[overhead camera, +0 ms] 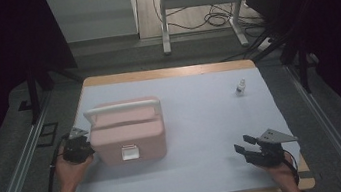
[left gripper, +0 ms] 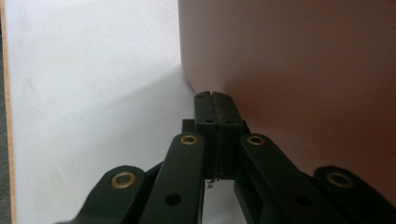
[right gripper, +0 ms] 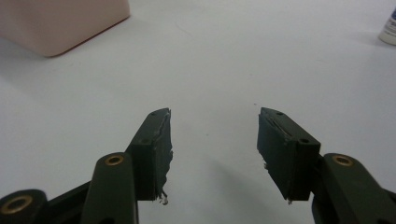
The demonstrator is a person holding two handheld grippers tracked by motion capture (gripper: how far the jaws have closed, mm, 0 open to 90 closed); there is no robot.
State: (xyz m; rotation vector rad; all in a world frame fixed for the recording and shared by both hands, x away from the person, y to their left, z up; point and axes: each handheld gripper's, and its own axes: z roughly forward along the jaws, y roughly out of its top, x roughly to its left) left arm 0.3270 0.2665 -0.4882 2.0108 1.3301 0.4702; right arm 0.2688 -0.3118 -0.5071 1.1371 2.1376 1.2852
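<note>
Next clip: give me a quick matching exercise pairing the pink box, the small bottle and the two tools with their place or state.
Things:
1. pink box
2. small bottle
3. left tool
4. right tool

Descriptions:
A. jaws wide apart over bare table cover
B. jaws shut, tips against the box's side
C. far right of the table
D. left half of the table, handle on top

Pairs: 1-D, 2-C, 3-B, 4-A
</note>
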